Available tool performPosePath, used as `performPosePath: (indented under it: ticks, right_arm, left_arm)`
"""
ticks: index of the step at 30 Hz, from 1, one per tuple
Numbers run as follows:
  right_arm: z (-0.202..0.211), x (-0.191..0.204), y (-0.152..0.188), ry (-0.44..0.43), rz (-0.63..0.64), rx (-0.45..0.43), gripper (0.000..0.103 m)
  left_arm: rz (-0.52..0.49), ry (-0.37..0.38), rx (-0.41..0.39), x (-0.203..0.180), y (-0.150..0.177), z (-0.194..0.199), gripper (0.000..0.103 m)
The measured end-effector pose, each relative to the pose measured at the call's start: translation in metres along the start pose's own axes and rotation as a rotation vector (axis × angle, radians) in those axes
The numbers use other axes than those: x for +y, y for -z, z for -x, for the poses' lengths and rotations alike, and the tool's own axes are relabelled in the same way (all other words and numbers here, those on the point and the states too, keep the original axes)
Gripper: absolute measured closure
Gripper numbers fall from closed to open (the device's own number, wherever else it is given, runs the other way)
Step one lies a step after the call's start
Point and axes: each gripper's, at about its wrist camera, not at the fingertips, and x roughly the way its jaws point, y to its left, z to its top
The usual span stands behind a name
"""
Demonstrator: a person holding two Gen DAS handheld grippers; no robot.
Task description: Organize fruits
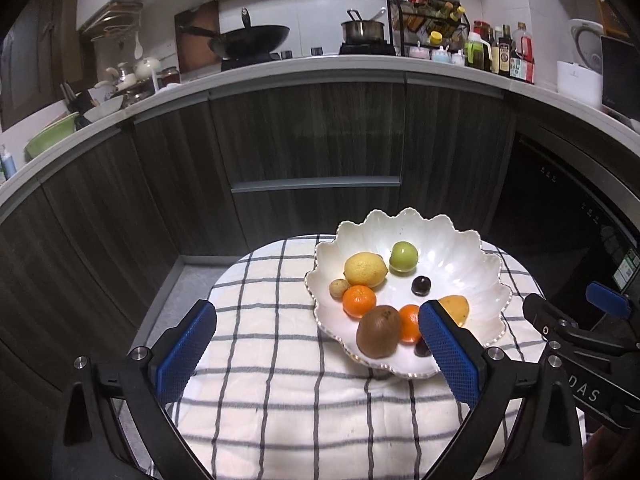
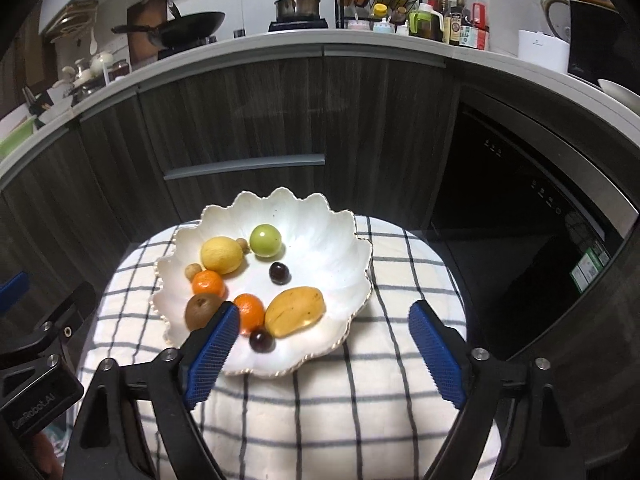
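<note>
Right wrist view: white scalloped bowl point(image 2: 344, 248) of fruit on checked cloth point(image 2: 320, 420), both grippers empty.
Right gripper point(image 2: 324, 344) jaws apart, nothing between; left gripper point(image 1: 316, 344) likewise wide. In bowl: lemon point(image 2: 222, 255) far left, green fruit point(image 2: 265, 240) far, kiwi point(image 2: 200, 311) near left, yellow mango point(image 2: 294, 311) near right.

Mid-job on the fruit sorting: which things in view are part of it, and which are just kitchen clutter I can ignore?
Part of the job:
white scalloped plate
lemon
green fruit
two tangerines
kiwi
yellow mango
two dark cherries

Just lying about:
wok
saucepan
sauce bottles
checked cloth
</note>
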Motion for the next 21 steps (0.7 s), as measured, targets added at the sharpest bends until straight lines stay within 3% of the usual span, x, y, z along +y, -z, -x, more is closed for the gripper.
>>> performPosePath:
  ticks: [21]
  right_arm:
    - [0.086,-0.006,0.058,0.005,0.013,-0.063,0.014]
  left_arm:
    - [0.029,-0.016,0.013,0.010,0.059,0.077,0.000]
